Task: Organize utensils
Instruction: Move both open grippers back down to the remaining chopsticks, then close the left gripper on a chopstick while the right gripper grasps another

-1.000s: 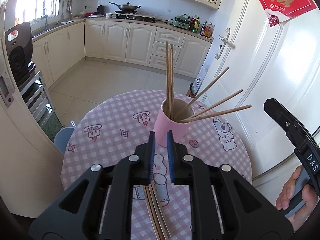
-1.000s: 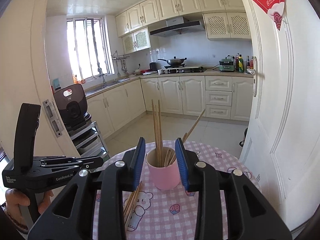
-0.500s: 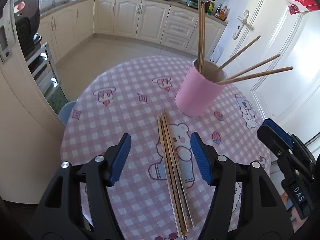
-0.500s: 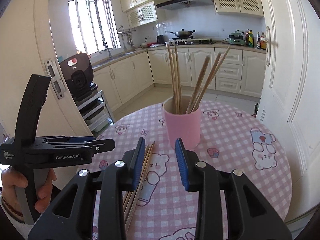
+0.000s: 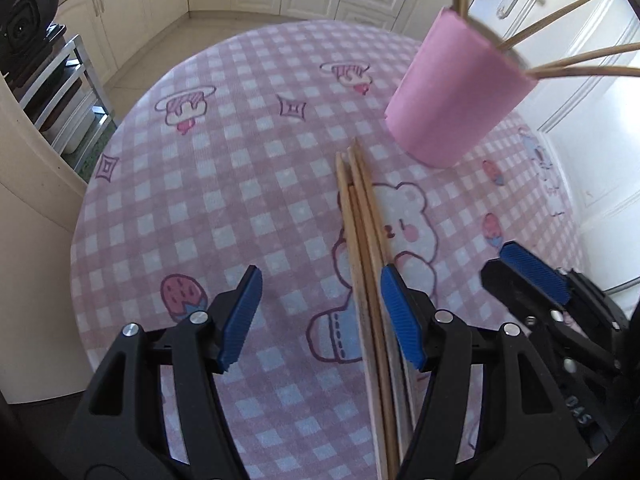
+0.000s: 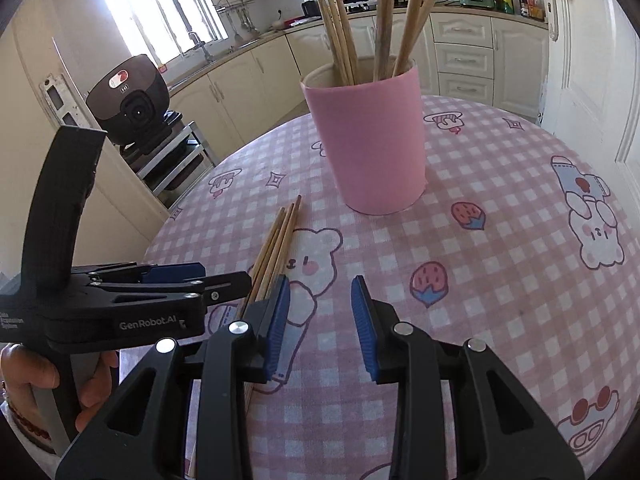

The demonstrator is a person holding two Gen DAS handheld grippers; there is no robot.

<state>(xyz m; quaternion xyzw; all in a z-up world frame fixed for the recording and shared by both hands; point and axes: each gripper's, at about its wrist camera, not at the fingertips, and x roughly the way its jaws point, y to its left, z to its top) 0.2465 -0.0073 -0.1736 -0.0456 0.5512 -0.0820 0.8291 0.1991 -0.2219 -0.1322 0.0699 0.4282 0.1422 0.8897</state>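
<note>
Wooden chopsticks (image 5: 362, 240) flat on tablecloth (image 5: 240, 184), lower centre, below pink cup (image 5: 452, 92); light, stiff, roll-prone: pinch mid-shaft; left gripper (image 5: 320, 316) jaws apart, right gripper (image 6: 320, 320) jaws apart, empty.

the left tool (image 6: 224, 280) reads "genrobot.ai" on its side, seen from the right wrist.
</note>
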